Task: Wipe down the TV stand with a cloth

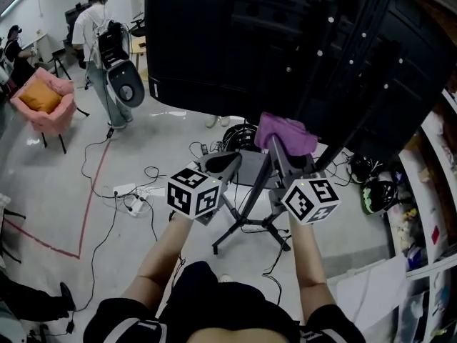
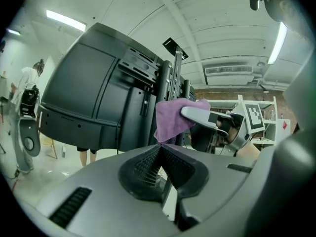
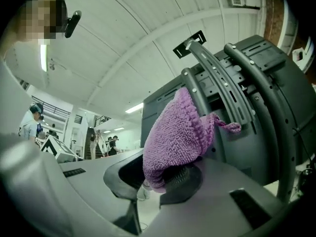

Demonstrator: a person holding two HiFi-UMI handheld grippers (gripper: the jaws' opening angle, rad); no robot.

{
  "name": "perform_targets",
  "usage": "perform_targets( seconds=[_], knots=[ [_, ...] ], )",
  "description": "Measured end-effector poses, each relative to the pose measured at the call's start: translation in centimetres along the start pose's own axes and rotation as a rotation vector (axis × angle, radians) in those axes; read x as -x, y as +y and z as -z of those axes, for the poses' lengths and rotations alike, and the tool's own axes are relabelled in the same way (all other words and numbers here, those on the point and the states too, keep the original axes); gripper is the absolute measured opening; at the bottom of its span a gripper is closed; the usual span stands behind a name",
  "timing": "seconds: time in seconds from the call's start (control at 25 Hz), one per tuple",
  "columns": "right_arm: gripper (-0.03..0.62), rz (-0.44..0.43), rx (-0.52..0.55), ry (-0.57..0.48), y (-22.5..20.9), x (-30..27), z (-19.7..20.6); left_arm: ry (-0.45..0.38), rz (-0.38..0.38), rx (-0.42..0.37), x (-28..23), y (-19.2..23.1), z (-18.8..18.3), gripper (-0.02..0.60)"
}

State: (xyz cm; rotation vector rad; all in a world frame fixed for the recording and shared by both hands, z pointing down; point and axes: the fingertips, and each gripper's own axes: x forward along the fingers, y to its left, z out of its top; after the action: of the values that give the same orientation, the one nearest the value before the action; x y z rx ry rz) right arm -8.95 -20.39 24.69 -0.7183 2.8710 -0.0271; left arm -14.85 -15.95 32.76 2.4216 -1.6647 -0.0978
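Observation:
The black back of a large TV fills the top of the head view, mounted on a dark stand whose legs spread on the floor. My right gripper is shut on a purple cloth held up against the stand's post below the TV. In the right gripper view the cloth bunches over the jaws, beside the curved mounting brackets. My left gripper is shut and empty, just left of the right one. The left gripper view shows its pads pressed together, with the cloth ahead.
Cables and a power strip lie on the floor left of the stand. A person with a backpack stands far left near a pink armchair. Shelves and helmets line the right side.

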Motion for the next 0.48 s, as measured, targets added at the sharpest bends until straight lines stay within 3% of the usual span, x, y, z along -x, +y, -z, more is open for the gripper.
perform_targets(
  seconds=[0.36,0.48],
  knots=[
    [0.069,-0.023,0.123,-0.108,1.3,-8.5,-9.9,-0.042,0.057,-0.140,-2.3,3.1,-10.2,0.006],
    [0.069,-0.021,0.161,-0.152,1.3,-11.0,-12.8,-0.070,0.071,-0.154,-3.3,4.1,-12.7,0.006]
  ],
)
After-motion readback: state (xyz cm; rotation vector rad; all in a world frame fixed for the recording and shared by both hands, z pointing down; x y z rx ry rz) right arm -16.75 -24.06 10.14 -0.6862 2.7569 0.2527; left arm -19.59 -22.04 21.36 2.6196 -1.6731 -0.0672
